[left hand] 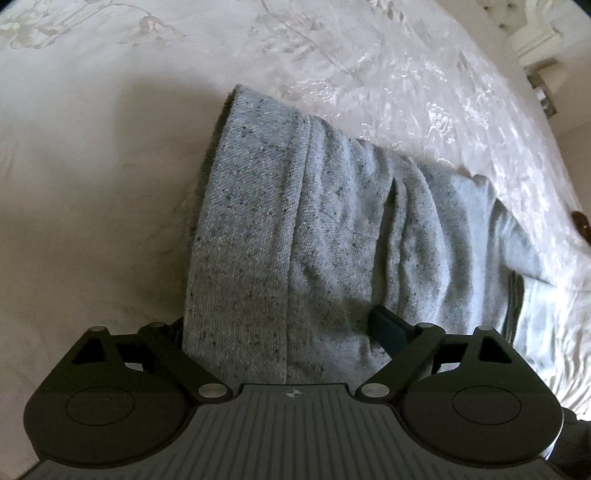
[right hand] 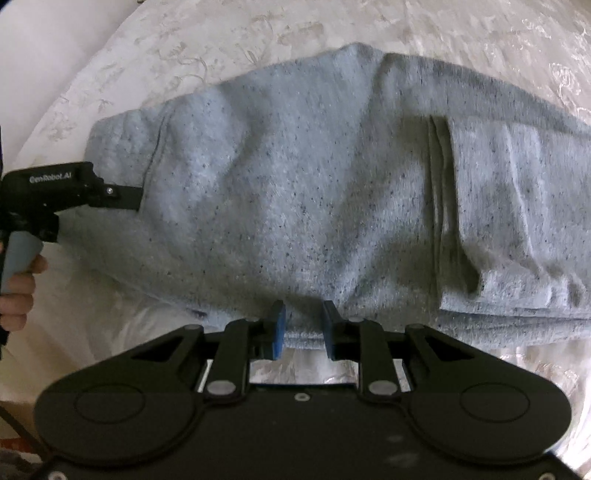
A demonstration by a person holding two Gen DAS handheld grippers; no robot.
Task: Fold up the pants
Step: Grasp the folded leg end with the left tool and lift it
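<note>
Grey speckled pants [right hand: 295, 192] lie on a white bed, folded lengthwise, with a leg end doubled over on the right [right hand: 517, 221]. In the left wrist view the pants [left hand: 295, 229] run away from the camera and fill the space between my left gripper's fingers. My left gripper [left hand: 280, 332] is open wide; one finger [left hand: 388, 328] shows on the cloth, the other is hidden under the fabric edge. In the right wrist view it [right hand: 122, 195] reaches into the pants' left end. My right gripper [right hand: 303, 325] is partly open, its blue pads on either side of the near edge of the pants.
The white bedspread [left hand: 369, 66] with a shiny floral pattern spreads all around. A white headboard and wall [left hand: 535, 33] stand at the far right in the left wrist view. The person's hand [right hand: 18, 288] holds the left gripper's handle.
</note>
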